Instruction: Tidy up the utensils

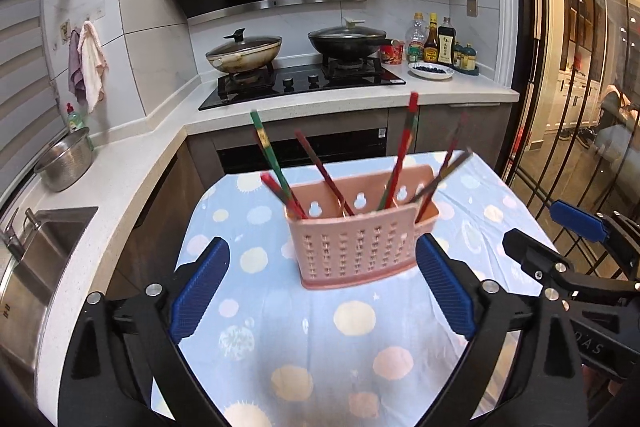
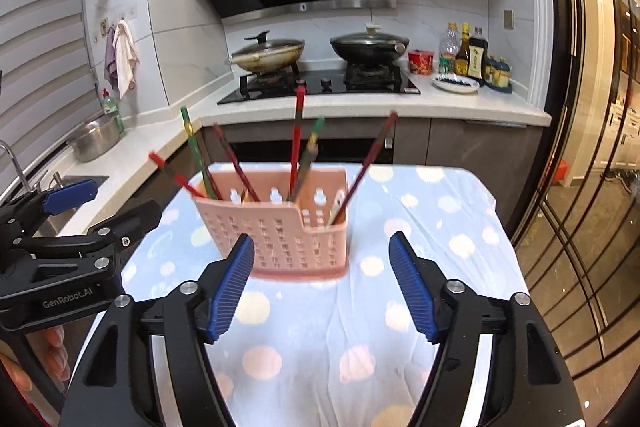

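A pink perforated utensil holder (image 1: 356, 235) stands upright on the table with the blue dotted cloth (image 1: 320, 327). Several red and green chopsticks (image 1: 396, 167) stand in it, leaning outward. It also shows in the right wrist view (image 2: 288, 227), with its chopsticks (image 2: 296, 143). My left gripper (image 1: 322, 291) is open and empty, just in front of the holder. My right gripper (image 2: 322, 285) is open and empty, in front of the holder and slightly to its right. The right gripper also shows at the right edge of the left wrist view (image 1: 560, 239); the left gripper shows at the left edge of the right wrist view (image 2: 100, 207).
Behind the table runs a white L-shaped counter (image 1: 132, 155) with a gas hob (image 1: 304, 83), two lidded woks (image 1: 244, 53), sauce bottles (image 1: 436, 43), a plate (image 1: 432, 70), a steel colander (image 1: 66, 163) and a sink (image 1: 40, 247). A glass door (image 1: 580, 107) stands on the right.
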`<state>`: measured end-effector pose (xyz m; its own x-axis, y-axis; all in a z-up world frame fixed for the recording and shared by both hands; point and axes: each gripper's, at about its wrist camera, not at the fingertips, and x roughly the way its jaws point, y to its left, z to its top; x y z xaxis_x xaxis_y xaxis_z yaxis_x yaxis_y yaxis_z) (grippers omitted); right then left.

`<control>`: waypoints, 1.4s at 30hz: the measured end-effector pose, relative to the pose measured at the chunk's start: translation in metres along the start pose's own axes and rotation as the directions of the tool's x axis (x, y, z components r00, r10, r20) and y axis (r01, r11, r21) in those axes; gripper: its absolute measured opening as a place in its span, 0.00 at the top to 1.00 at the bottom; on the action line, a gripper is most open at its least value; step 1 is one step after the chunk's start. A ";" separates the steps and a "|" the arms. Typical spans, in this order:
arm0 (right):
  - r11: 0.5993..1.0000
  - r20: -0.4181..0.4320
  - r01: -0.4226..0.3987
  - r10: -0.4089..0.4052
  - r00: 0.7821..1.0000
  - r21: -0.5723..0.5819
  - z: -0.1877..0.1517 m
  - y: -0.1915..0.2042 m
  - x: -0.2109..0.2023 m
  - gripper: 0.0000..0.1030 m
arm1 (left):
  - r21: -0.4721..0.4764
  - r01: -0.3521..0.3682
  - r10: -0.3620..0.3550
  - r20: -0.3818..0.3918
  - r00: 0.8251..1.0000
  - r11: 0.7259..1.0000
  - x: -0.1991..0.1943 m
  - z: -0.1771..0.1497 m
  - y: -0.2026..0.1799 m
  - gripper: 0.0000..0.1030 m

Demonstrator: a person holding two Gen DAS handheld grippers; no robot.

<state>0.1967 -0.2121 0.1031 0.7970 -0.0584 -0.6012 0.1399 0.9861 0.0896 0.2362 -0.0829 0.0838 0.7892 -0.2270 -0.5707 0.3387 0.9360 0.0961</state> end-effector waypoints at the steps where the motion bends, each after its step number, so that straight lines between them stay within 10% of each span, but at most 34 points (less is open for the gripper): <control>1: 1.000 -0.012 0.003 -0.003 1.000 0.006 -0.007 -0.002 -0.001 0.31 | 0.002 -0.001 0.001 -0.009 1.000 1.000 -0.001 -0.006 -0.001 0.10; 9: 0.999 -0.080 0.036 -0.033 0.996 0.032 -0.048 -0.009 -0.009 0.29 | -0.016 0.002 -0.003 -0.091 0.996 1.000 0.000 -0.051 -0.007 0.07; 17: 0.999 -0.110 0.031 -0.028 0.994 0.028 -0.077 -0.008 -0.017 0.06 | -0.047 0.001 -0.008 -0.148 0.989 0.999 -0.001 -0.080 -0.008 0.07; 42: 0.995 -0.128 0.101 -0.100 0.987 0.002 -0.115 -0.007 -0.020 0.07 | -0.088 -0.045 0.024 -0.228 0.973 0.995 0.003 -0.140 -0.006 0.07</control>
<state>0.1124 -0.1997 0.0228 0.6975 -0.1360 -0.7035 0.2209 0.9748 0.0305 0.1647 -0.0514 -0.0324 0.6596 -0.1367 -0.7391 0.2562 0.9653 0.0502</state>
